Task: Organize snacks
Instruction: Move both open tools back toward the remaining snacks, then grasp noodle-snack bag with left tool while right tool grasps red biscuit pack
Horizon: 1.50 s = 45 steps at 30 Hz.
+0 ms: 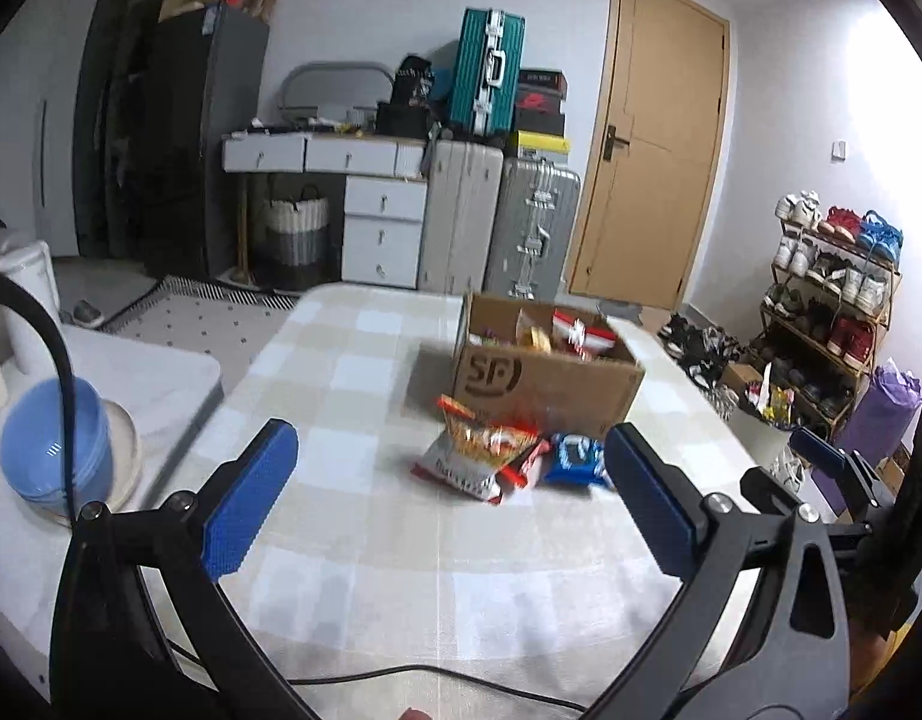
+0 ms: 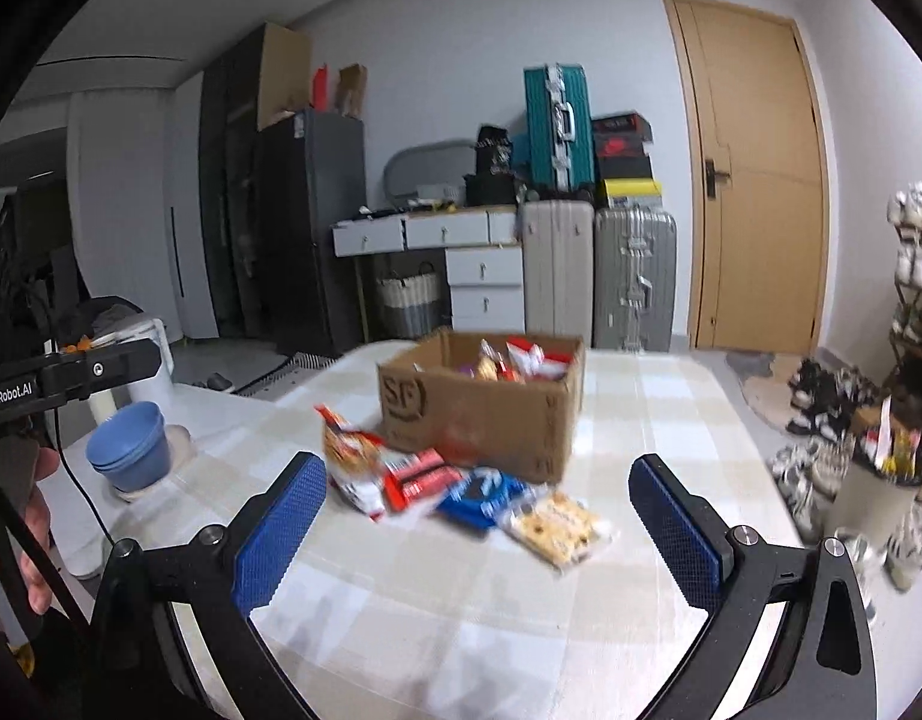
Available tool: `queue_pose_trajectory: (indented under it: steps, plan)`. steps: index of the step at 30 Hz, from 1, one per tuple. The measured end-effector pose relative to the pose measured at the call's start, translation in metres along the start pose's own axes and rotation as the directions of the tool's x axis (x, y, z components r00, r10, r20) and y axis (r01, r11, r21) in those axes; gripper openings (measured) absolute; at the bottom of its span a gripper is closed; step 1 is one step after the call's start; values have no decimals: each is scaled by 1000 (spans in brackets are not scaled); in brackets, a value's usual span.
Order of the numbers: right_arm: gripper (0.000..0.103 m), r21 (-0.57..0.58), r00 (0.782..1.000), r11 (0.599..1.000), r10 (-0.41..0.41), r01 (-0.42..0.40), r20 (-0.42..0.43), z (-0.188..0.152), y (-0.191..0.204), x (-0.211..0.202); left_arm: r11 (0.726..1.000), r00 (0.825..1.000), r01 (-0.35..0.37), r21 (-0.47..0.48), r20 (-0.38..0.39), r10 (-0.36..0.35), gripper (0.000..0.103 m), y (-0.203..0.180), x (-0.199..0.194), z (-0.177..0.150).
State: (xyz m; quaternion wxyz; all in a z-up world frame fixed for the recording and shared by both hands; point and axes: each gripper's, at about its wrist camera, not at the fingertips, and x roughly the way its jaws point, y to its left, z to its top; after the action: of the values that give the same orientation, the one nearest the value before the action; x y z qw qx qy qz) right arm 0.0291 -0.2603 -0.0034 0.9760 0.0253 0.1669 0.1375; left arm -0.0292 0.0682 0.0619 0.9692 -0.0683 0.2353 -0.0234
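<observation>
A cardboard box point(image 1: 544, 387) point(image 2: 490, 414) holding several snack packs stands on the checked table. In front of it lie an orange-and-white snack bag point(image 1: 472, 450) point(image 2: 353, 459), a red packet point(image 2: 416, 474) point(image 1: 529, 462), a blue packet point(image 1: 574, 459) point(image 2: 484, 495) and a pale cracker pack point(image 2: 559, 528). My left gripper point(image 1: 455, 498) hovers open, short of the bags, with nothing between its fingers. My right gripper point(image 2: 478, 531) is open too, framing the loose packets from above the near table. The right gripper's fingers point(image 1: 820, 450) show at the right edge of the left wrist view.
The checked tablecloth point(image 1: 371, 540) point(image 2: 461, 630) has bare room near me. Blue bowls point(image 1: 59, 438) point(image 2: 131, 444) sit at the left on a white surface. A black cable point(image 1: 401, 672) crosses the near edge. A shoe rack point(image 1: 832, 312), suitcases point(image 1: 532, 228) and a door point(image 1: 652, 144) stand behind.
</observation>
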Motion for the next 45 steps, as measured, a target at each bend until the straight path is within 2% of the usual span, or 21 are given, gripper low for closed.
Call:
queue_pose_trajectory:
  steps: [3, 8, 11, 14, 17, 19, 24, 29, 34, 39, 41, 42, 45]
  plan:
    - [103, 43, 997, 999, 15, -12, -72, -10, -10, 21, 1000, 998, 6, -12, -60, -7, 102, 1, 38, -10]
    - [103, 49, 993, 999, 19, -14, -121, -14, -11, 45, 1000, 991, -11, -21, -134, 8, 102, -4, 87, -14]
    - [103, 49, 990, 999, 30, -24, -140, -14, -13, 56, 999, 989, 10, -35, -148, -15, 102, -6, 107, -14]
    - [103, 61, 987, 998, 26, -16, -158, -14, -18, 66, 998, 977, 44, -52, -205, -54, 102, -4, 131, -14]
    - [103, 97, 984, 995, 42, -25, -171, -15, -26, 73, 998, 967, 36, -58, -249, -49, 102, -1, 158, -16]
    - [103, 97, 983, 995, 43, -26, -176, -15, -28, 77, 996, 962, 56, -75, -262, -74, 102, 1, 172, -17]
    - [103, 94, 978, 995, 39, -20, -204, -18, -34, 93, 996, 955, 60, -65, -288, -76, 102, 1, 208, -21]
    - [103, 136, 969, 991, 51, -18, -242, -21, -45, 112, 996, 935, 84, -13, -344, -84, 102, -14, 246, -29]
    - [103, 153, 961, 987, 81, -41, -265, -25, -51, 122, 998, 940, 67, -8, -334, -66, 102, -16, 272, -24]
    - [103, 156, 952, 986, 107, -64, -287, -29, -52, 134, 997, 920, 72, -9, -386, -70, 101, -10, 301, -30]
    - [103, 160, 945, 985, 115, -68, -306, -29, -51, 141, 997, 915, 77, -17, -397, -78, 95, -7, 308, -30]
    - [102, 167, 942, 983, 128, -78, -311, -28, -49, 145, 996, 914, 86, -24, -396, -88, 87, -6, 310, -29]
    - [102, 138, 944, 987, 119, -79, -308, -26, -40, 149, 995, 910, 91, -30, -403, -95, 75, -2, 316, -25]
